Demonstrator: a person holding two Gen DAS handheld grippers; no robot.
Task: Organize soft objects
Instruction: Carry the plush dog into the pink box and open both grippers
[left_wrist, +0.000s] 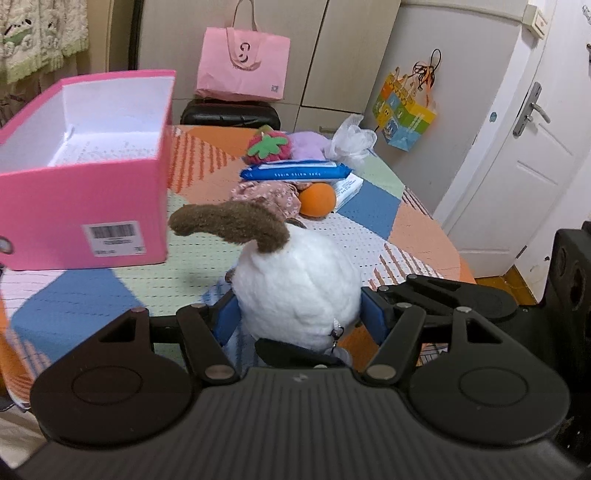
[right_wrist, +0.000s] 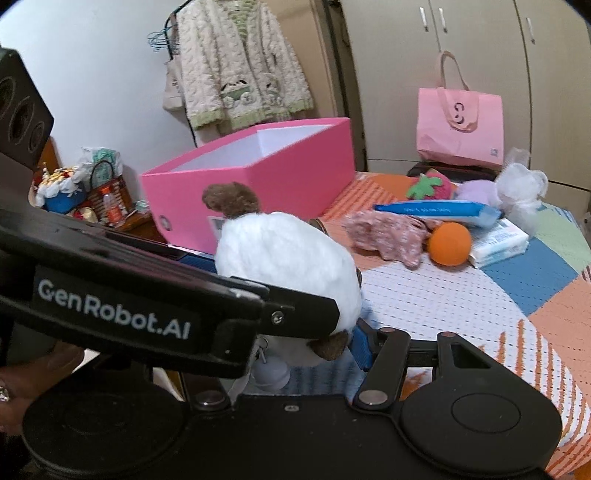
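your left gripper (left_wrist: 299, 314) is matte black, with a ribbed housing near the lens, a round disc on either side, and linkage arms joined by silvery rivets. its fingers (left_wrist: 373, 314) carry blue pads on their inner faces. your right gripper (right_wrist: 295, 332) shares that black build, discs and rivets, with a blue ridged pad on its right finger (right_wrist: 360, 341). in the right wrist view, the left tool's black side bears white "genrobot.ai" lettering and a small screw. your hand (right_wrist: 22, 387) at the near left edge wears a ring.
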